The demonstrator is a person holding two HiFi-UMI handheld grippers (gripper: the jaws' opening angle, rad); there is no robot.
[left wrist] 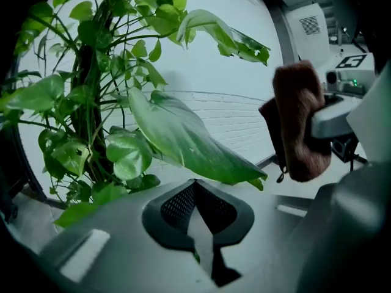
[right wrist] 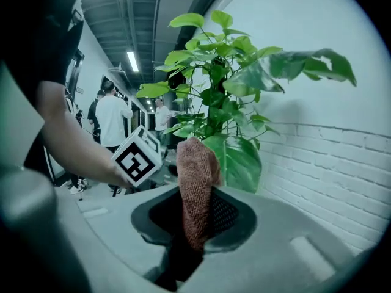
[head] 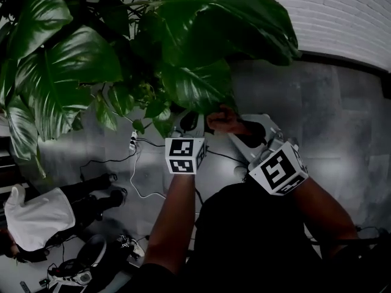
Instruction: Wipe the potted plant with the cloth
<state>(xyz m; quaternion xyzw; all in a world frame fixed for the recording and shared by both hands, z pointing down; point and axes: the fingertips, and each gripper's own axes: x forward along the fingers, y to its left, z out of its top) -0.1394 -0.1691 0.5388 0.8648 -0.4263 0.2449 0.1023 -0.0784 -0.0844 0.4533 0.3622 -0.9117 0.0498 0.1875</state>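
The right claw [right wrist: 193, 234] pinches the brown cloth [right wrist: 195, 176] by its lower end. The cloth stands upright, its long axis running 6 to 12 o'clock, with the free end up. The potted plant [right wrist: 223, 96] is just behind it at 1 o'clock. The left claw [left wrist: 198, 215] is pressed nearly together on nothing, under a big leaf [left wrist: 183, 139] whose tip points to 4 o'clock.
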